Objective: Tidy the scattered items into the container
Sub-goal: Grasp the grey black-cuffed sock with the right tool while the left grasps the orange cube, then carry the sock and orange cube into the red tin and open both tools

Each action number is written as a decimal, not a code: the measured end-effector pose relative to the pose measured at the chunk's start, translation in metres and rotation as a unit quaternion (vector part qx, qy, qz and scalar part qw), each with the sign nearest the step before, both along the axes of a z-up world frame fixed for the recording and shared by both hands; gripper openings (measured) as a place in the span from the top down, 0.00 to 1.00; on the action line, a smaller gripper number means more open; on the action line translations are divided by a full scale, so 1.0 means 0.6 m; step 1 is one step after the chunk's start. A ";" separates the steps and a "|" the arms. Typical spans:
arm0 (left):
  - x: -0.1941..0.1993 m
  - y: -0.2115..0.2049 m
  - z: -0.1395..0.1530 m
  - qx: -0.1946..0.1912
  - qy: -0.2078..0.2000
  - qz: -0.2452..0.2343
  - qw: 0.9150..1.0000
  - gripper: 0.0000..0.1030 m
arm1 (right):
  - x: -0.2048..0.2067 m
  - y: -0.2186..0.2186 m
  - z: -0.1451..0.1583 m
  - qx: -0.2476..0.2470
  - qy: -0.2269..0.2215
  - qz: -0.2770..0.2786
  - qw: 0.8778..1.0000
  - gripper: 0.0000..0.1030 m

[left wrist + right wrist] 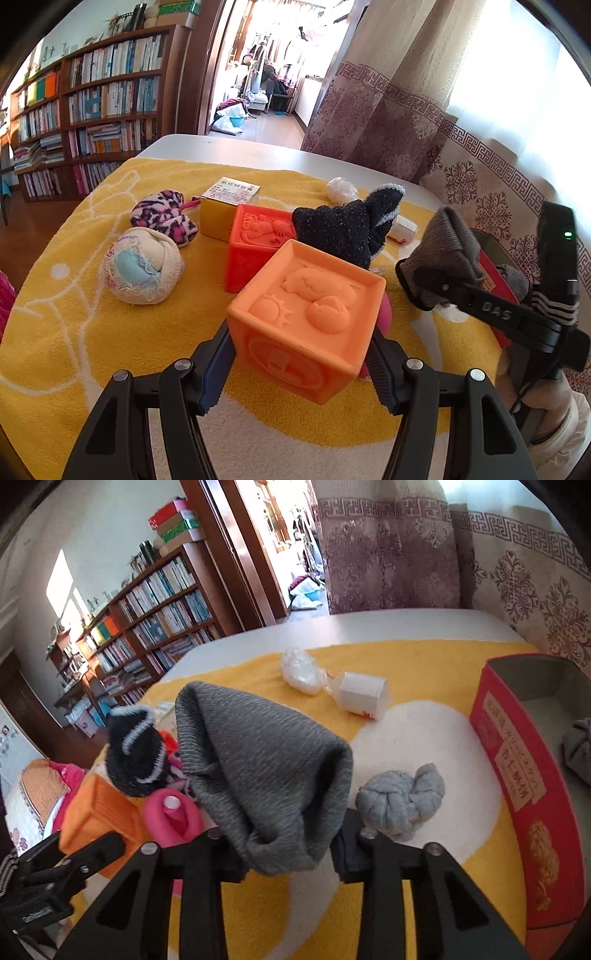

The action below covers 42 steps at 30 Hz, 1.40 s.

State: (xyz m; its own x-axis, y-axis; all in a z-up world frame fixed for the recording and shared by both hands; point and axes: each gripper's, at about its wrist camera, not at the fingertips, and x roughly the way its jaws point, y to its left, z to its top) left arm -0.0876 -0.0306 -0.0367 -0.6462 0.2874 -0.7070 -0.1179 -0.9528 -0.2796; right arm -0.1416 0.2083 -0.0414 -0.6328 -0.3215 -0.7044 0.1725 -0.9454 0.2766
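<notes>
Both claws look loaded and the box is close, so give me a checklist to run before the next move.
1. Right claw shut on grey sock: ok.
2. Left claw shut on orange cube: ok.
3. Red box open on top: ok.
4. Room left inside the box: ok, one grey bundle visible.
5. Sock hanging clear of the knotted grey sock: cannot tell.
6. Whole box interior in view: not ok.

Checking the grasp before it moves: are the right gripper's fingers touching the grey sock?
Touching. The right wrist view shows the grey sock bunched between the right gripper, its fingers pressing the fabric; the left wrist view shows it clamped too.
</notes>
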 end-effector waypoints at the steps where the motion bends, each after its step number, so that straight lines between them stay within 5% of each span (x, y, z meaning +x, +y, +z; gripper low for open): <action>1: 0.000 -0.001 0.000 -0.001 0.000 0.001 1.000 0.35 | 0.007 0.000 0.008 -0.003 0.008 0.001 1.000 0.67; 15: 0.019 0.052 0.040 -0.039 0.032 -0.008 0.999 0.35 | 0.110 0.114 0.101 -0.022 0.102 -0.068 0.992 0.68; 27: 0.040 0.231 0.098 -0.080 0.076 -0.111 0.988 0.35 | 0.177 0.305 0.111 -0.025 0.124 -0.195 0.973 0.68; 35: 0.039 0.377 0.118 -0.087 0.101 -0.188 0.973 0.35 | 0.183 0.366 0.090 -0.028 0.118 -0.219 0.968 0.68; 42: 0.015 0.464 0.121 -0.067 0.098 -0.243 0.963 0.35 | 0.169 0.391 0.072 -0.049 0.118 -0.232 0.964 0.48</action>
